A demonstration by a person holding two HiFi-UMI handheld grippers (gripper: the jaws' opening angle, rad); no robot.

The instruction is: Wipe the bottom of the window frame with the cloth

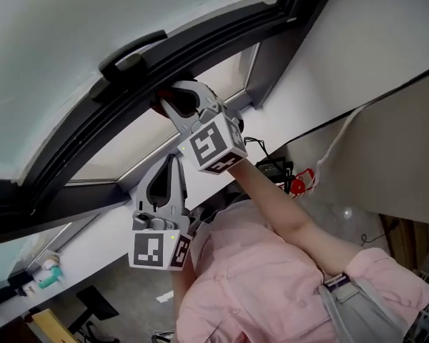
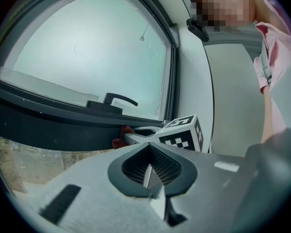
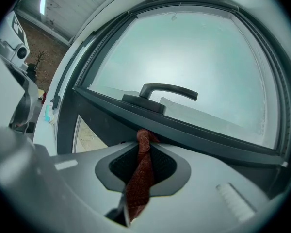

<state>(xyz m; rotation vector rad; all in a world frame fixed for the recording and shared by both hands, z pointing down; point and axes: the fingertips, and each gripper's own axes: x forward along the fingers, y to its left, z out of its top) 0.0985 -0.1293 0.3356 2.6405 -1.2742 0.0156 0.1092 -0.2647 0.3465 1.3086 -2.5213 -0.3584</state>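
Your right gripper [image 3: 143, 147] pinches the cloth [image 3: 139, 178], whose tip touches the frame [image 3: 208, 136]: wiping is in hand. Next, slide it along, keeping pressure. Your left gripper [image 2: 148, 173] hangs closed, empty.

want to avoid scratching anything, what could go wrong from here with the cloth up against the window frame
1. The right gripper pinches the cloth into a thin twisted strip, and only its tip meets the window frame. The wipe may cover little, and the hard jaws might scrape the frame.
2. The left gripper is shut on nothing and clear of the frame, so pushing might swing the sash.
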